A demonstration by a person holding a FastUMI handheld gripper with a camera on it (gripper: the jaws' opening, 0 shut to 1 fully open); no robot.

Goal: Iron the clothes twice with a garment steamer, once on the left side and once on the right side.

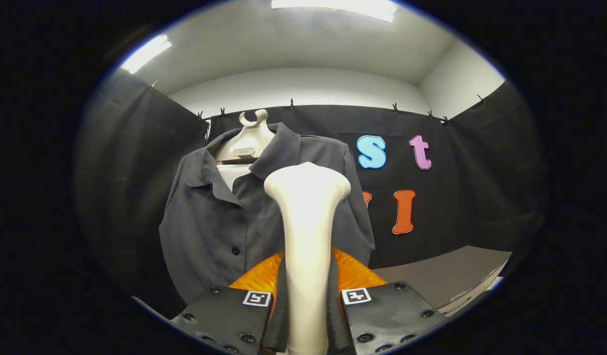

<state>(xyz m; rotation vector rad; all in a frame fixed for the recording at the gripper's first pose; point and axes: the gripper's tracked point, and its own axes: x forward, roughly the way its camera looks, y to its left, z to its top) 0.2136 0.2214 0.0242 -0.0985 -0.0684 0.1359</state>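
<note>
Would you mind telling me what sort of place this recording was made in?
Probably a staged recording booth, not a home: black cloth is clipped up as walls, a shirt hangs on a hanger, and the claw grips a steamer.

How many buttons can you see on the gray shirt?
1. It sits on the front placket of the shirt, at, left of the steamer that the tool is shut on. Others may be hidden behind the steamer or folds.

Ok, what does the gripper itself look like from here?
The gripper has two flat black plates studded with round rivets, each carrying a small square black-and-white marker near its inner corner. Ribbed orange parts show just ahead of the plates.
</note>
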